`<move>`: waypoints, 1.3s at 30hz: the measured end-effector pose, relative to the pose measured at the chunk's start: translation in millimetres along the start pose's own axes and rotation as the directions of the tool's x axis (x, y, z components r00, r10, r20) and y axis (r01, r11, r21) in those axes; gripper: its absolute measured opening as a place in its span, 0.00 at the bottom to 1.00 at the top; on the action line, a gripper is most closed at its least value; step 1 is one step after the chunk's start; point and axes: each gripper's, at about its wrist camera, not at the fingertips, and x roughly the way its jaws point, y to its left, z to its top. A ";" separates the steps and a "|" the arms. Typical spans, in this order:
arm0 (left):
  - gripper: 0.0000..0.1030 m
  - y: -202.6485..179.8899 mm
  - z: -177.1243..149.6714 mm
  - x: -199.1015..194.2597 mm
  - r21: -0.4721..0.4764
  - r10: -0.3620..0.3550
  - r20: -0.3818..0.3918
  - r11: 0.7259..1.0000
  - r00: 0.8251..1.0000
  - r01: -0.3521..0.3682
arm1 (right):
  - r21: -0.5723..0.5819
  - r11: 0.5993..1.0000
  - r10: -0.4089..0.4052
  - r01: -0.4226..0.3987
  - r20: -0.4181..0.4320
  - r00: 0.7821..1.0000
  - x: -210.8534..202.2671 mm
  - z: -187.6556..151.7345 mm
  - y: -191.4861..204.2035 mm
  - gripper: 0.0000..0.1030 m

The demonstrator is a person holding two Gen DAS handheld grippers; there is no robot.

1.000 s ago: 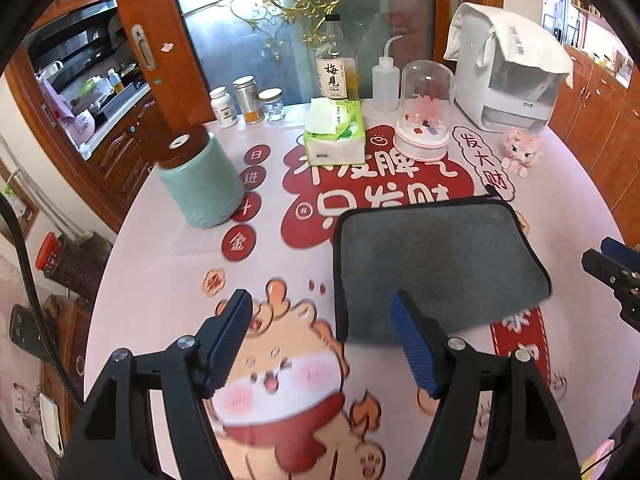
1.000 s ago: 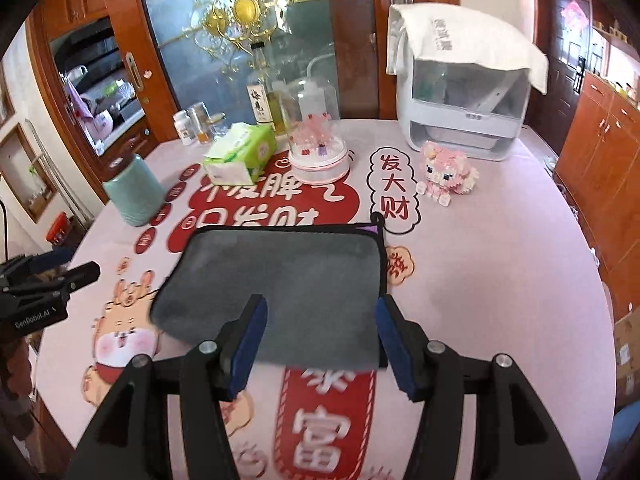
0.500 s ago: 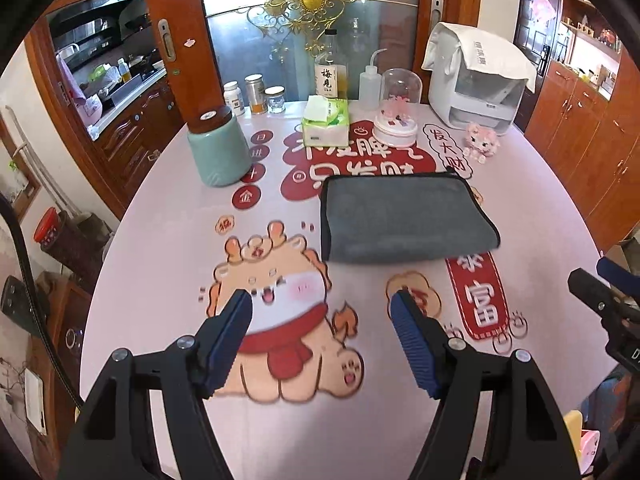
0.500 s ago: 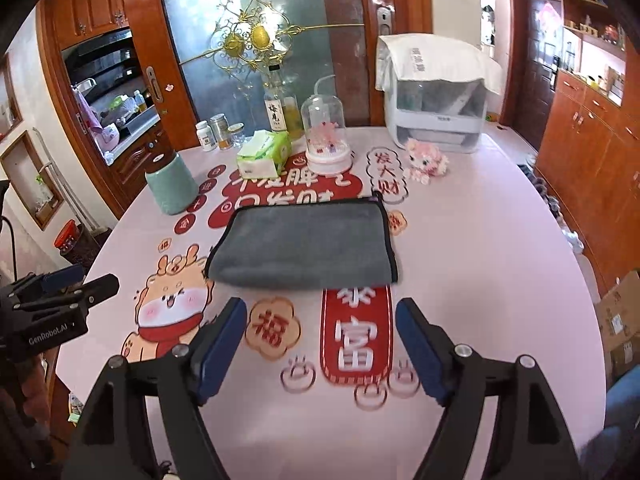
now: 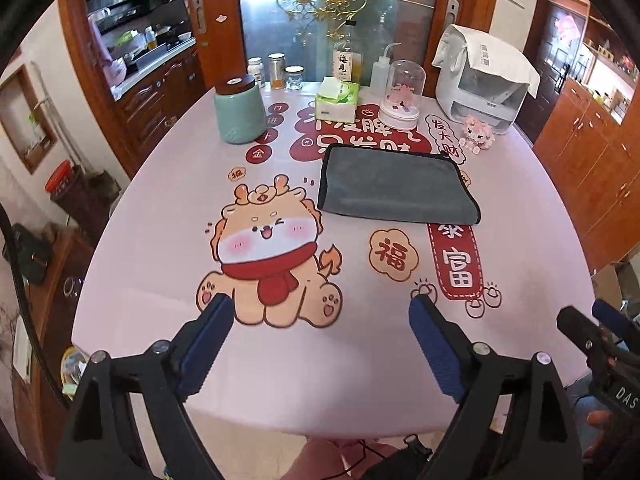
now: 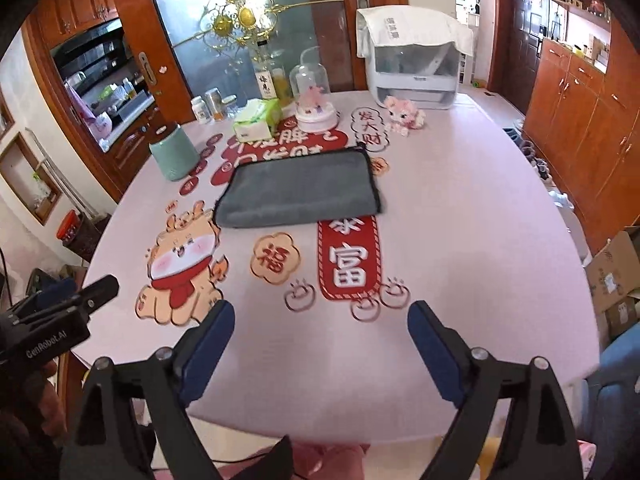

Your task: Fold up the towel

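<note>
1. Both tongs stand wide apart and hold nothing: the left gripper [image 5: 320, 344] and the right gripper [image 6: 320, 348] each hang over the near rim of the table [image 5: 360, 380], side by side, with bare cloth between their blue pads.
2. Far ahead of both lies the towel [image 5: 394, 188], grey, folded flat into a wide rectangle with a dark bound edge; it is well apart from either pair of tongs.
3. Its near edge runs roughly across the view, just beyond the red banner print [image 5: 456, 260] and the round orange print [image 5: 394, 256]. Its left edge, seen from the left gripper, shows the fold's stacked layers.
4. Between the tongs and the towel the table holds only flat prints, among them the dragon cartoon [image 5: 268, 256] ahead and left of the left gripper.
5. Beyond the towel's far edge stand the tissue pack [image 5: 336, 100], the glass dome [image 5: 402, 96] and the pink toy [image 5: 478, 134], all near that edge but not touching it.
6. To the far left of the towel sits the green jar [image 5: 240, 112], apart from it; small jars, a bottle [image 5: 348, 56] and a white appliance [image 5: 484, 80] line the far rim.
7. From the right gripper, the table to the right of the towel is bare pink out to the curved rim [image 6: 560, 216].
8. Each view catches the other gripper at its outer margin, level with the near rim.
</note>
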 end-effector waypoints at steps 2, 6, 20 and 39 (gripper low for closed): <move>0.87 -2.9 -4.4 -5.4 -0.013 0.007 0.005 1.000 1.000 -0.007 | 0.008 1.000 0.007 -0.007 -0.003 1.000 -7.1 -4.2 -4.3 0.87; 0.87 -12.0 -12.9 -15.0 -0.008 0.015 0.016 1.000 1.000 -0.015 | 0.004 1.000 0.017 -0.017 -0.019 1.000 -16.5 -9.5 -8.1 0.87; 0.94 -27.2 -31.6 -48.0 -0.002 0.056 0.125 0.998 0.991 -0.056 | 0.043 0.998 0.045 -0.044 -0.015 0.999 -32.2 -31.9 -6.3 0.87; 0.99 -38.8 -34.2 -55.9 0.011 0.062 0.173 0.998 0.983 -0.064 | -0.023 0.999 0.035 -0.034 0.049 0.998 -39.3 -27.6 -1.2 0.93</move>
